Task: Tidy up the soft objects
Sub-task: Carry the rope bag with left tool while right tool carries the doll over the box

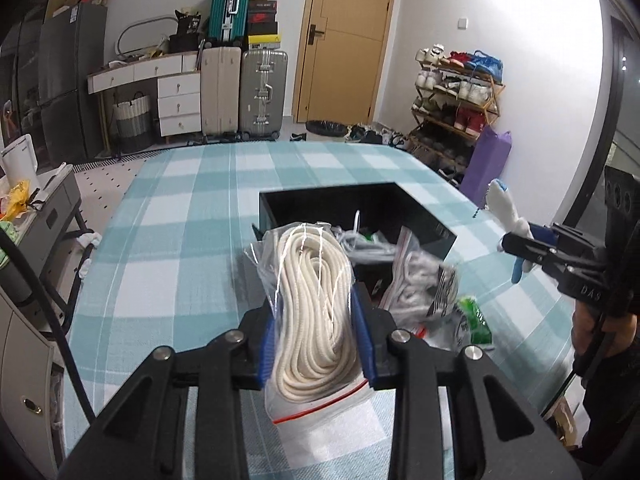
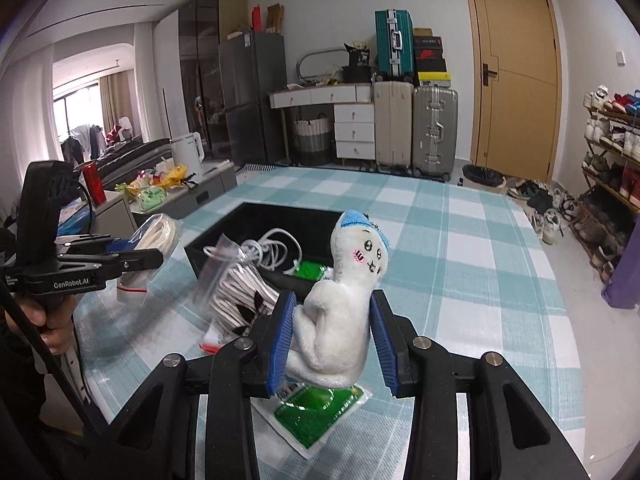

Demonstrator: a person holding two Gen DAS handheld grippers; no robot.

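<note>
My left gripper (image 1: 316, 320) is shut on a clear zip bag of coiled white rope (image 1: 312, 304), held above the checked tablecloth just in front of the black box (image 1: 320, 200). The same gripper (image 2: 140, 258) and bag of rope (image 2: 158, 232) show at the left of the right wrist view. My right gripper (image 2: 334, 332) is shut on a white plush toy (image 2: 340, 304) with a blue cap, lifted over a green packet (image 2: 316, 408). In the left wrist view the plush toy (image 1: 508, 216) sits in the right gripper (image 1: 520, 246) at the right edge.
The black box (image 2: 240, 216) holds a white cable (image 2: 276, 252) and a green packet. A bag of folded grey-white fabric (image 2: 236, 292) leans at its near side; it is also the bag of fabric (image 1: 420, 288) in the left view. Suitcases, drawers and a shoe rack stand beyond the table.
</note>
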